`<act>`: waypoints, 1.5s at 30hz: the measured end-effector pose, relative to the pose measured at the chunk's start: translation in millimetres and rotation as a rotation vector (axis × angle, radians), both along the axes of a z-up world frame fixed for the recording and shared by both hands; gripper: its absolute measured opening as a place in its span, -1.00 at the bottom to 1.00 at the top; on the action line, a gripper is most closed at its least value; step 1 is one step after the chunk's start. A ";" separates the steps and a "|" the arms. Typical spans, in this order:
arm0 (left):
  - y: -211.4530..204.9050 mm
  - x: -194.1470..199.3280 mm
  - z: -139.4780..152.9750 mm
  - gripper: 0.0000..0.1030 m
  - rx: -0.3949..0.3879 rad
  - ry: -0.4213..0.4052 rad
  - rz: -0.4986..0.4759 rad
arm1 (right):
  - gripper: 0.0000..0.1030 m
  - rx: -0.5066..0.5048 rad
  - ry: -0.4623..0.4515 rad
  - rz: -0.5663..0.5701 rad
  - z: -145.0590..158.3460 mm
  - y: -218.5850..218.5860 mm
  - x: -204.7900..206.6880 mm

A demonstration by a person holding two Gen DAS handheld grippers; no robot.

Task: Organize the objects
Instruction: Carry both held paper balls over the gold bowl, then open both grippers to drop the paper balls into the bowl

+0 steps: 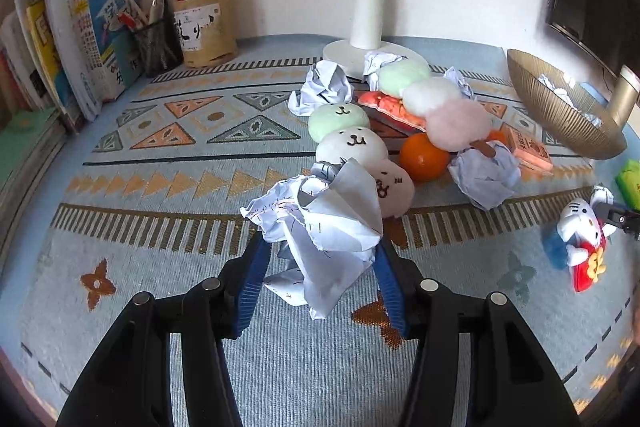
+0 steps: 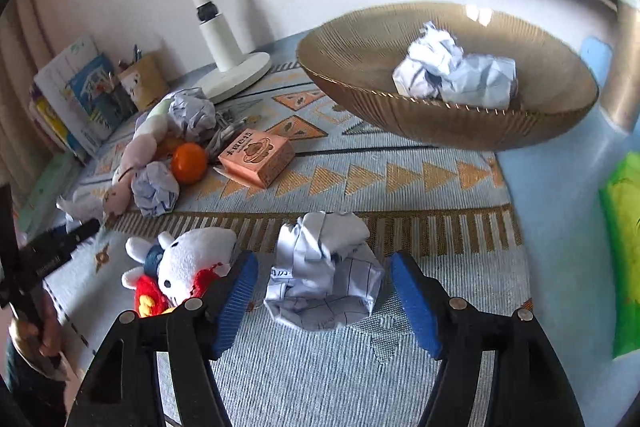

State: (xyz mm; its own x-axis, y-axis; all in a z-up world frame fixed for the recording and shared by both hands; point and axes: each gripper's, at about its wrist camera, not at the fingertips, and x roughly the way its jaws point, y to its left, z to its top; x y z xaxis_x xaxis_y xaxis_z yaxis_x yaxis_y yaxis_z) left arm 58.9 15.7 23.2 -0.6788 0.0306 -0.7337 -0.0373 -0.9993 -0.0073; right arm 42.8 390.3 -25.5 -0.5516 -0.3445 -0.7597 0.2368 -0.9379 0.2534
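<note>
A crumpled sheet of written-on paper (image 1: 324, 227) sits between the blue pads of my left gripper (image 1: 320, 247), which is shut on it, just in front of a plush dumpling skewer (image 1: 352, 143). My right gripper (image 2: 324, 261) stands open around another crumpled paper (image 2: 324, 275) lying on the patterned cloth; a gap shows on each side of it. Beyond it, the gold ribbed bowl (image 2: 440, 115) holds crumpled paper balls (image 2: 452, 71). More paper balls (image 1: 484, 179) lie among the toys.
An orange (image 1: 424, 157), a pink box (image 2: 256, 157), a second plush skewer (image 1: 436, 99) and a white cat plush (image 2: 188, 267) crowd the cloth. A white lamp base (image 1: 372, 55), pen holders (image 1: 204, 27) and books (image 1: 80, 39) line the back. A green pack (image 2: 624, 247) lies right.
</note>
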 end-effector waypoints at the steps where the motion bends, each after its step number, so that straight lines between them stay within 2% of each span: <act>1: -1.8 0.3 0.6 -0.02 0.008 0.004 0.004 | 0.23 -0.008 -0.010 0.003 -0.6 -0.5 -0.8; 3: -4.3 1.1 1.6 -0.04 0.027 0.011 0.002 | 0.08 -0.027 -0.020 0.024 -0.8 -0.2 -1.2; 6: -2.7 3.7 5.0 -0.05 0.042 0.031 -0.024 | 0.07 -0.041 0.000 0.001 2.6 4.0 1.1; 9: 3.3 6.0 9.5 -0.05 0.045 0.036 -0.035 | 0.07 -0.086 0.068 0.003 13.5 12.4 9.7; 12: 17.0 11.3 20.7 -0.05 0.089 0.049 -0.068 | 0.07 -0.116 0.110 0.020 23.1 16.7 19.9; 17: 67.7 1.8 66.0 -0.05 0.079 0.131 -0.177 | 0.07 -0.140 0.187 -0.015 57.2 32.3 27.2; 21: 116.5 -31.9 98.8 -0.05 0.154 0.160 -0.267 | 0.07 -0.116 0.295 -0.129 103.9 53.3 14.5; 24: 155.2 -61.2 109.5 -0.05 0.167 0.170 -0.306 | 0.08 -0.077 0.319 -0.273 122.6 71.9 -10.4; 26: 182.9 -80.7 112.3 -0.05 0.164 0.170 -0.337 | 0.08 -0.067 0.304 -0.358 128.7 84.6 -34.1; 28: 209.1 -104.1 112.1 -0.05 0.162 0.164 -0.370 | 0.08 -0.095 0.301 -0.392 135.0 97.2 -60.1; 32: 237.6 -136.7 108.7 -0.05 0.203 0.179 -0.397 | 0.08 -0.052 0.350 -0.492 140.3 108.7 -96.0; 36: 258.7 -161.1 99.8 -0.05 0.234 0.174 -0.430 | 0.08 -0.031 0.343 -0.505 129.5 109.7 -119.4; 41: 280.1 -173.3 79.7 -0.01 0.185 0.165 -0.453 | 0.08 0.023 0.313 -0.508 111.6 104.2 -135.2; 42: 282.1 -173.2 75.6 0.09 0.187 0.155 -0.460 | 0.10 0.020 0.305 -0.504 109.4 104.4 -137.0; 43: 281.5 -173.5 72.7 0.11 0.199 0.147 -0.468 | 0.20 0.020 0.302 -0.502 108.2 104.7 -137.9; 44: 281.4 -174.0 70.3 0.31 0.215 0.135 -0.479 | 0.34 0.022 0.303 -0.510 107.3 105.4 -138.0; 45: 280.8 -174.8 68.6 0.74 0.224 0.117 -0.484 | 0.59 0.024 0.311 -0.525 106.6 106.7 -137.2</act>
State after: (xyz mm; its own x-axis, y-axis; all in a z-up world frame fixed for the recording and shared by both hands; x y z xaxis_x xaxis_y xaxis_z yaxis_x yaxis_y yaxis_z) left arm -116.0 296.5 91.8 -0.6251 0.5071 -0.5934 -0.5061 -0.8421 -0.1864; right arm -94.3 497.0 81.1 -0.8400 0.0489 -0.5403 -0.1997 -0.9539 0.2241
